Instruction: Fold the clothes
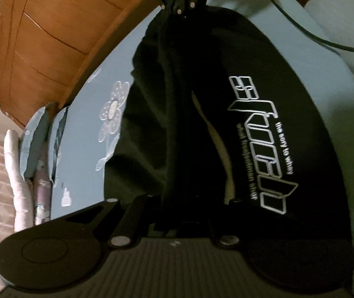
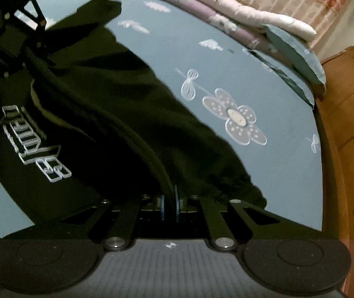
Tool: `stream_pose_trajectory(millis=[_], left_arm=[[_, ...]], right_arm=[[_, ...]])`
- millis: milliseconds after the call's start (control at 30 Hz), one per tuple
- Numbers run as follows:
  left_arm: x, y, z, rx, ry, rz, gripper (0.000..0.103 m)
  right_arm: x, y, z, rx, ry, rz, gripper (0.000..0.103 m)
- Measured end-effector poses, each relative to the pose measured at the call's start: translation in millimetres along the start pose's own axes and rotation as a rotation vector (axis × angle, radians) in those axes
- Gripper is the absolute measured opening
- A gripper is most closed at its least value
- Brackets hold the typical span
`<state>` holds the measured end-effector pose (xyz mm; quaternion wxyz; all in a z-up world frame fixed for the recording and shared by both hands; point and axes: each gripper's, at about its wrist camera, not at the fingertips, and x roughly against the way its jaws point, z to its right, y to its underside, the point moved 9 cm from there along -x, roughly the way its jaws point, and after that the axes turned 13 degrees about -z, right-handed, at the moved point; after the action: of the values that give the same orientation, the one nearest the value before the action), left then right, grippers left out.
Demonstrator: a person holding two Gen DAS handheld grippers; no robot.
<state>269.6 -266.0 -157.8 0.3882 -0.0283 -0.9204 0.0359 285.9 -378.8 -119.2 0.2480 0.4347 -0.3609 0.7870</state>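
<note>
A black sweatshirt (image 1: 264,79) with white lettering (image 1: 259,144) is held up over a blue bedsheet (image 1: 90,114). My left gripper (image 1: 179,198) is shut on one end of a bunched edge of the black sweatshirt. My right gripper (image 2: 169,198) is shut on the other end, its blue pads (image 2: 176,203) pinching the cloth. The edge runs taut between them. The right gripper shows at the top of the left wrist view (image 1: 177,5), and the left gripper at the upper left of the right wrist view (image 2: 15,47). The sweatshirt (image 2: 102,104) hangs below with one sleeve (image 2: 102,7) trailing on the sheet.
The sheet (image 2: 276,168) carries white flower prints (image 2: 236,116). A wooden headboard (image 1: 60,37) bounds the bed. Pillows (image 2: 296,57) and a folded pink and lilac quilt (image 2: 226,7) lie along the far edge. A black cable (image 1: 301,27) hangs near the right gripper.
</note>
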Motion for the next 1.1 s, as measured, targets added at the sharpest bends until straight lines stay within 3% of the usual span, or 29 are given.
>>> stream_pose_trajectory(millis=[300, 500, 733, 833, 933, 1100], left_arm=[[16.6, -15.2, -10.9, -0.004, -0.030, 0.050, 0.002], [17.7, -23.3, 4.8, -0.047, 0.008, 0.070, 0.002], [7.9, -23.7, 41.5, -0.135, 0.050, 0.053, 0.002], [15.2, -24.6, 35.2, -0.103, 0.056, 0.069, 0.002], [22.2, -23.9, 28.9, -0.081, 0.057, 0.076, 0.002], [28.6, -26.8, 27.0, -0.083, 0.043, 0.078, 0.002]], right_arm=[[14.9, 2.9, 10.1, 0.020, 0.117, 0.016, 0.008], [4.6, 18.8, 9.7, 0.013, 0.090, -0.027, 0.009], [-4.0, 27.3, -0.3, 0.047, 0.137, -0.030, 0.018], [5.1, 27.2, -5.1, 0.077, 0.173, -0.001, 0.029], [11.8, 27.7, -18.0, 0.142, 0.206, 0.026, 0.033], [15.3, 22.0, -41.5, 0.246, 0.237, 0.055, 0.032]])
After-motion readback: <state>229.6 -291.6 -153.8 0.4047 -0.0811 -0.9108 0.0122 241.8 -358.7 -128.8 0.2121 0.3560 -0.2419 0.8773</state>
